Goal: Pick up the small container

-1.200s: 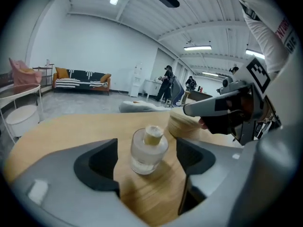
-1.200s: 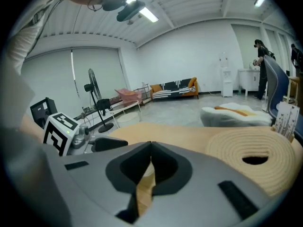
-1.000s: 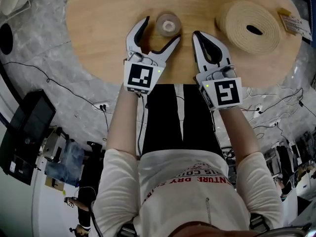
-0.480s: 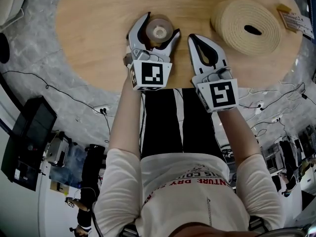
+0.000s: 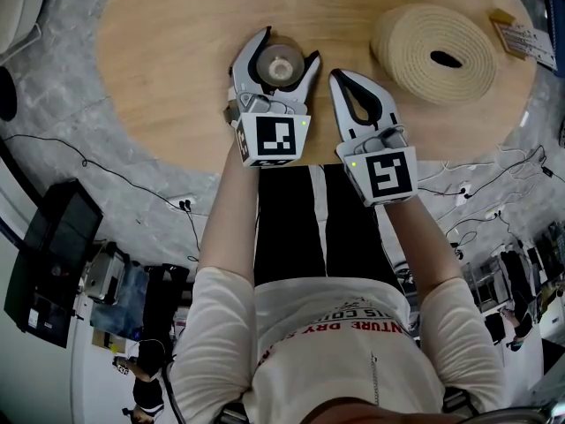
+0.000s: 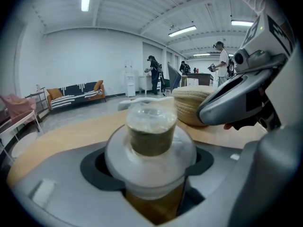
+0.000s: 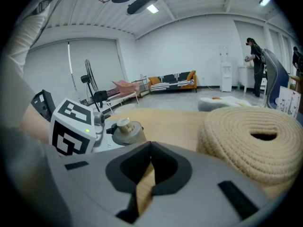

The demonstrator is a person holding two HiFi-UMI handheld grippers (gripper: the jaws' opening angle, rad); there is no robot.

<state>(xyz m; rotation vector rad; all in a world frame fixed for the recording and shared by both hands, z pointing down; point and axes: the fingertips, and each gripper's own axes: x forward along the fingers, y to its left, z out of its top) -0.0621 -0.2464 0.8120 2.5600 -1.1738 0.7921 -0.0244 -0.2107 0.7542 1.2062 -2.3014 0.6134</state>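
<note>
1. Left tongs (image 5: 290, 47) stand released around the small container (image 5: 281, 62). Their jaws have just been closing and sit close on either side of it, and the left gripper view shows a dark gap at each flank. Right tongs (image 5: 338, 78) are clenched on nothing, tips together, just to the right of the left pair.
2. Only the gripper views show the room: white walls, strip lights, a striped sofa (image 7: 173, 82) and people (image 6: 155, 74) standing far off. The head view shows the grey floor (image 5: 62, 104) with cables trailing across it.
3. Both tongs hover over a rounded wooden table (image 5: 177, 51).
4. A rope coil (image 5: 433, 51) lies flat on the table, well to the right of the tongs. It looms large in the right gripper view.
5. The container stands upright on the table. The left gripper view shows its clear top, dark band and wide pale base, which the head view flattens into rings.
</note>
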